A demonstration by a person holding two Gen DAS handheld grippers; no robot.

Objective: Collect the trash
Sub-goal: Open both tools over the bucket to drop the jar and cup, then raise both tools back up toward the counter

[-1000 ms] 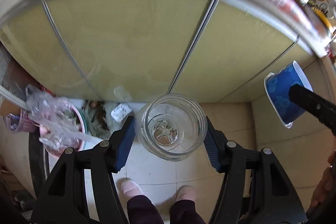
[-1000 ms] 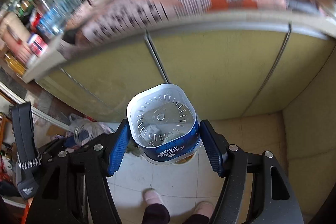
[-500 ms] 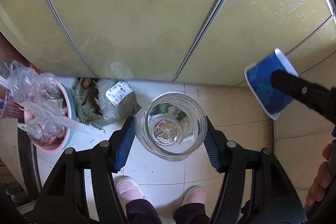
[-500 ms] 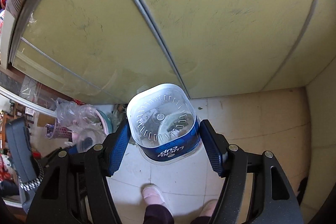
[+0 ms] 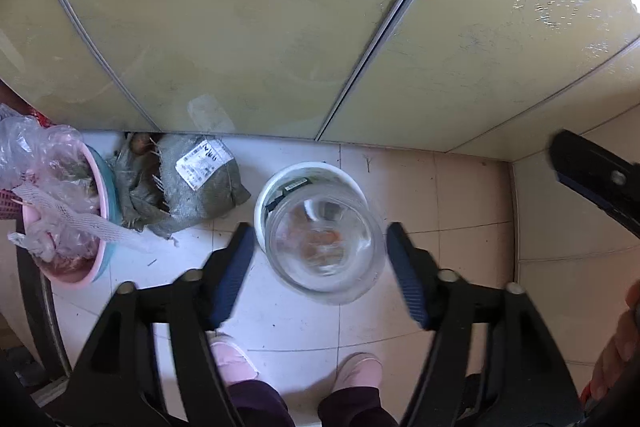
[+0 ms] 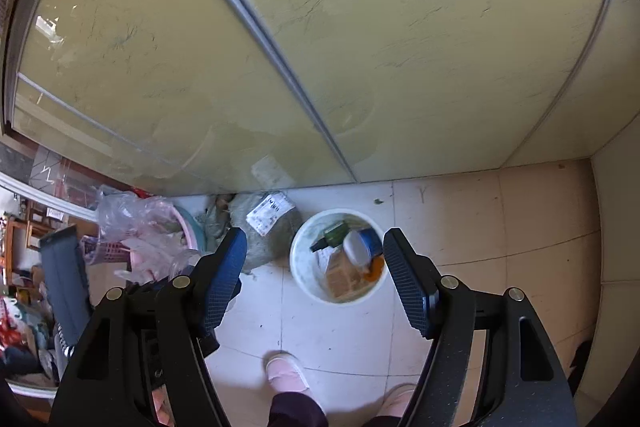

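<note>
Above the white round plastic bin (image 5: 262, 205), the left gripper's (image 5: 320, 267) opening jaws stood clear of the light, slippery clear plastic jar (image 5: 326, 241), best gripped across its sides, while the right gripper (image 6: 312, 281) opened empty.

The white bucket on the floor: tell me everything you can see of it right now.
The white bucket is round, plastic-looking and stained inside. It stands upright and open on the tiled floor, beside a grey sack by the cabinet doors. Inside lie a blue-and-white cup, a dark green bottle and brownish scraps. Nothing grips it.
</note>
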